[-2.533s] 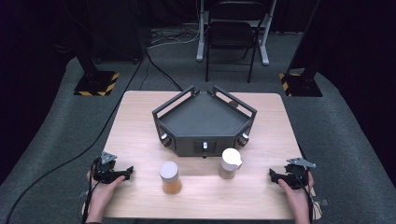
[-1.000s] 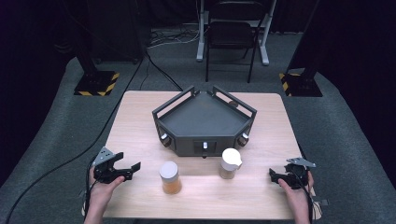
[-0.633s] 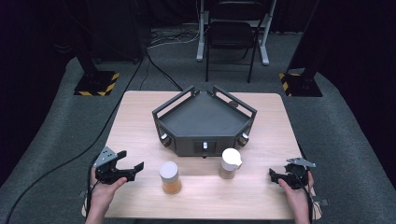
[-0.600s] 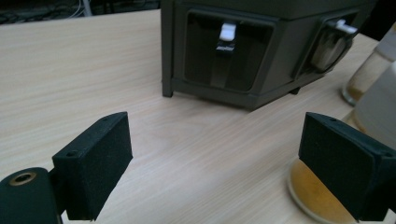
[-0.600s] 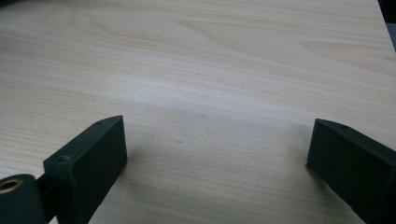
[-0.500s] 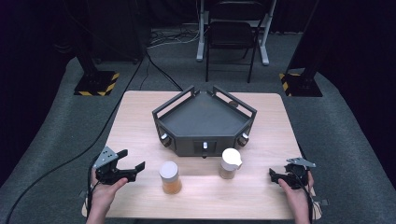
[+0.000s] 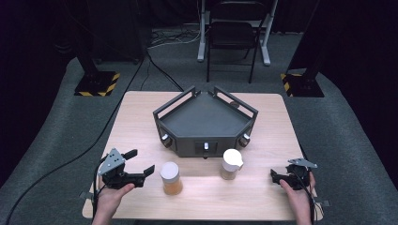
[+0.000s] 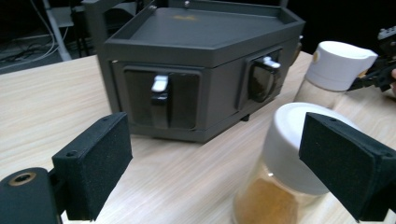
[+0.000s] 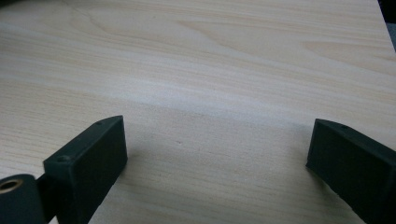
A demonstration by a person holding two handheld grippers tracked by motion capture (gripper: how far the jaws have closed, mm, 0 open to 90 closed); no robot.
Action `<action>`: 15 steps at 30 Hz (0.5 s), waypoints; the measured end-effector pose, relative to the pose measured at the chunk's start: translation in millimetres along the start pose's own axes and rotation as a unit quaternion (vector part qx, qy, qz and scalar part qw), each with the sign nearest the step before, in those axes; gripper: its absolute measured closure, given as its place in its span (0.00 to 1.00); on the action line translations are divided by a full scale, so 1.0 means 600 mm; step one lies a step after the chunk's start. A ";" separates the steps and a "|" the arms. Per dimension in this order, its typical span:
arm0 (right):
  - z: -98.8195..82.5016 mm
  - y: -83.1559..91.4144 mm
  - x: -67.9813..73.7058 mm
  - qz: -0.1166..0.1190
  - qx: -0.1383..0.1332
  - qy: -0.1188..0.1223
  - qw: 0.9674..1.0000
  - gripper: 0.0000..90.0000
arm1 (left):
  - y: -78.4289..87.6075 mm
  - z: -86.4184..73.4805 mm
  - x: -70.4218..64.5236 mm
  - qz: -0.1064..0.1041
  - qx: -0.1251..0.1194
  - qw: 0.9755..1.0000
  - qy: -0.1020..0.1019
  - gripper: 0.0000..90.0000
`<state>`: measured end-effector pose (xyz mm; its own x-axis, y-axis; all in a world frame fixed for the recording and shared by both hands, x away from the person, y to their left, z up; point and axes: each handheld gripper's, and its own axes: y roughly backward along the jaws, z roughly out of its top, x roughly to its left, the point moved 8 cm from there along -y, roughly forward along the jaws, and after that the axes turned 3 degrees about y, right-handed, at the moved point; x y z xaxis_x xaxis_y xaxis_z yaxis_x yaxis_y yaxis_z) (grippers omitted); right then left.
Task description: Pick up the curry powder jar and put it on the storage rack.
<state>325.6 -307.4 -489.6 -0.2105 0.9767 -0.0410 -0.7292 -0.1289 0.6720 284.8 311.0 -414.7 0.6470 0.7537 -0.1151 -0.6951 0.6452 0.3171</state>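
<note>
My left tool (image 7: 140, 163) is released, its jaws gaping toward the jar (image 7: 171, 177) at 3 o'clock; approaching off-centre could topple it.

Left gripper (image 7: 140, 165) is all black, and right next to it sits a clear jar (image 7: 171, 178) with a white lid and orange-brown powder inside. Past that, a second white-capped jar (image 7: 231, 164), a dark grey tray box (image 7: 205, 123), and a pale wood-grain table (image 7: 277, 117).
</note>
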 end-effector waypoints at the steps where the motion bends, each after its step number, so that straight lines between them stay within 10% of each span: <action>1: 0.000 0.000 0.000 0.000 0.000 0.000 1.000 0.04 | -0.002 0.000 -0.002 -0.003 -0.001 1.000 0.000 0.11; 15: 0.000 0.000 0.000 0.000 0.000 0.000 1.000 0.04 | -0.033 -0.007 -0.038 -0.043 -0.013 0.998 -0.036 0.10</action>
<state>325.6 -307.4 -489.6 -0.2110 0.9766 -0.0415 -0.7293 -0.1290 0.6719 282.5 281.5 -422.6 0.7250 0.6849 -0.0727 -0.6430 0.7109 0.2849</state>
